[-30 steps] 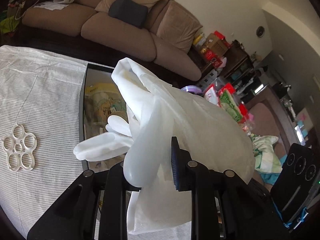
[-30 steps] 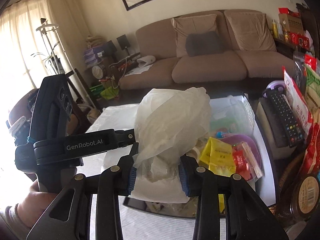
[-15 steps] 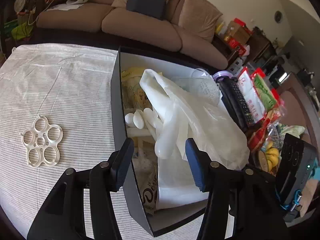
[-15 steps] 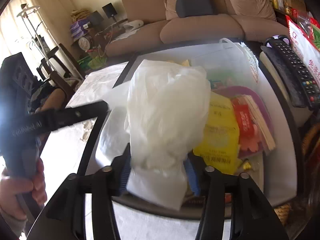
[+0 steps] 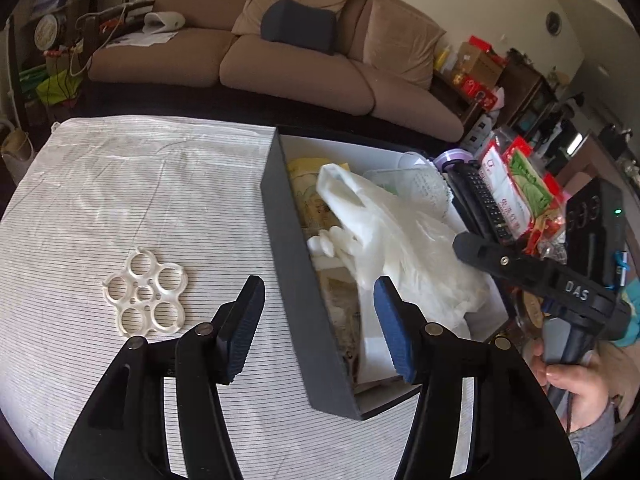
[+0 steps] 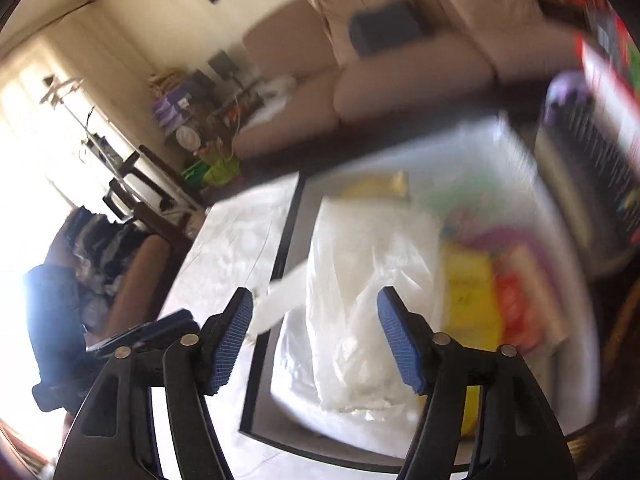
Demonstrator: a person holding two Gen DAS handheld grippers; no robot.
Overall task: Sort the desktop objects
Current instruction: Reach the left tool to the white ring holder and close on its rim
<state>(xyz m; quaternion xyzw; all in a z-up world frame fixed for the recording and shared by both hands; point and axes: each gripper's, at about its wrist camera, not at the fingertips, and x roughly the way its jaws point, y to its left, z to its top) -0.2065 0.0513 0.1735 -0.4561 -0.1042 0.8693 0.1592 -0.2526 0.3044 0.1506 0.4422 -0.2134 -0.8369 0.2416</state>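
A crumpled white plastic bag (image 5: 404, 240) lies inside the dark open-topped box (image 5: 296, 280), draped over the packets there, with pale rubber glove fingers (image 5: 330, 242) poking out at its left edge. In the blurred right wrist view the same bag (image 6: 360, 300) sits in the near half of the box (image 6: 260, 360). The left gripper (image 5: 316, 316) has just been opening; its jaws stand spread and bare, straddling the box's near wall. The right gripper (image 6: 316, 332) has also just been opening; its jaws are spread with the bag below and between them, the pads not pressing it.

Yellow snack packets (image 5: 310, 184) lie under the bag. Beyond the box's right side are a black remote control (image 5: 480, 200) and red-and-green food packets (image 5: 520, 188). On the striped cloth surface (image 5: 140, 200), well left of the box, lies a white plastic ring holder with 5 large holes (image 5: 146, 294). A brown sofa (image 5: 260, 60) with a dark cushion (image 5: 298, 26) stands behind.
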